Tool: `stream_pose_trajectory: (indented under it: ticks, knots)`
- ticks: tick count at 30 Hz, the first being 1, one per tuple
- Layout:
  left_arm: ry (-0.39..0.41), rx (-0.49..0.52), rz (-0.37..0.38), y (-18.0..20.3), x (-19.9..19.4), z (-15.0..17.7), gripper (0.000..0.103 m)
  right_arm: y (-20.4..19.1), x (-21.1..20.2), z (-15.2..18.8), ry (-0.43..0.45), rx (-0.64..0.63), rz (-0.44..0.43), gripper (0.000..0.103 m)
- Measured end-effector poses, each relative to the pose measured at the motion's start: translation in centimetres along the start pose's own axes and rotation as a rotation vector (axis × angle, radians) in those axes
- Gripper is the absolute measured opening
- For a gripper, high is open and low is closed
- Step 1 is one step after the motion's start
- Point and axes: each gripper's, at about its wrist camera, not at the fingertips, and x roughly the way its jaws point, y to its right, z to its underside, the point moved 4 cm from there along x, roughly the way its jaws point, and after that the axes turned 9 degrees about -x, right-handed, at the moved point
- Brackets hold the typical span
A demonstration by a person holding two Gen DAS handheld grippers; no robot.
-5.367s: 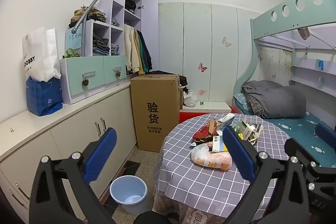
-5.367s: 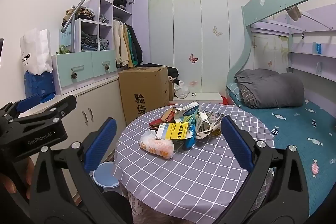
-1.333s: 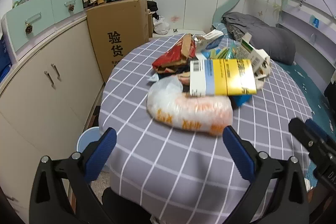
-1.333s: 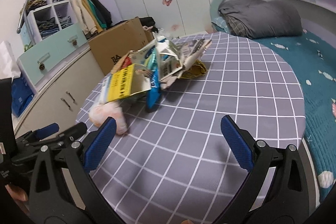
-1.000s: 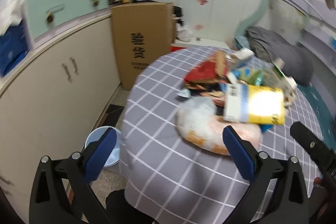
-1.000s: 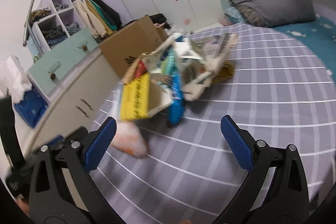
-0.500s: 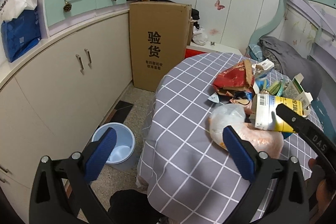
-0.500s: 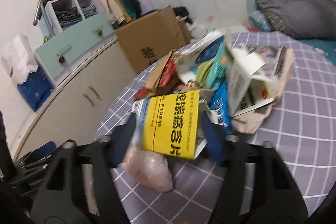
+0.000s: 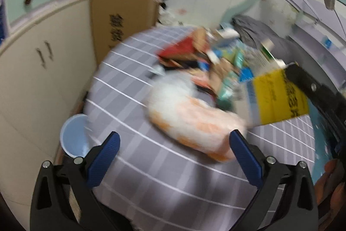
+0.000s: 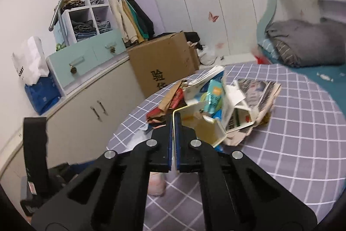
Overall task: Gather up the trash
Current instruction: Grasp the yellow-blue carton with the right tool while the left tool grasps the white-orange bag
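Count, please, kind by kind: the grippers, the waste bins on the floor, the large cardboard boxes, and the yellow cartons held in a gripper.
Grippers: 2, the left gripper open, the right gripper shut
Waste bin, light blue: 1
Large cardboard box: 1
Yellow carton, in the right gripper: 1
Total: 5

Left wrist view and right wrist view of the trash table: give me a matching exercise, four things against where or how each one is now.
Things:
1. yellow box
2. white and orange bag
3. light blue bin
4. cardboard carton

Places or states:
A. standing on the floor against the cabinets
B. on the floor beside the table
C. clamped in the right gripper
D. lying on the table in front of the open left gripper

Pairs: 1-C, 2-D, 3-B, 4-A
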Motion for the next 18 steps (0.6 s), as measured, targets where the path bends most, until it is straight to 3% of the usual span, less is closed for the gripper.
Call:
stream_pose_trajectory:
  ticks: [2,9,11,12,13,15,18]
  knots:
    - [-0.016,0.016,0.001,1.3,0.6,0.6,0.099,0.3,0.3,0.4,-0.017,0.001,-0.003,0.003]
    - [0.038,0.035,-0.151,2.9,2.0,-0.2,0.098,1.0,0.1,1.5,-0.053,0.025,-0.035,0.003]
    - [0.043,0.043,-0.139,2.9,1.8,-0.1,0.098,0.9,0.0,1.6,-0.065,0.026,-0.047,0.003]
    - [0.041,0.042,-0.130,2.8,1.8,-0.1,0.092,0.8,-0.1,1.7,-0.068,0.023,-0.048,0.003]
    - [0.036,0.038,-0.121,2.5,1.7,-0.1,0.079,0.7,-0.1,1.7,-0.075,0.021,-0.052,0.003]
    - [0.002,0.025,-0.097,2.0,2.3,-0.1,0.066,0.4,-0.1,1.7,-0.092,0.023,-0.057,0.003]
    - [-0.049,0.001,-0.059,1.4,3.3,-0.1,0.061,0.0,-0.2,2.2,-0.119,0.019,-0.050,0.003]
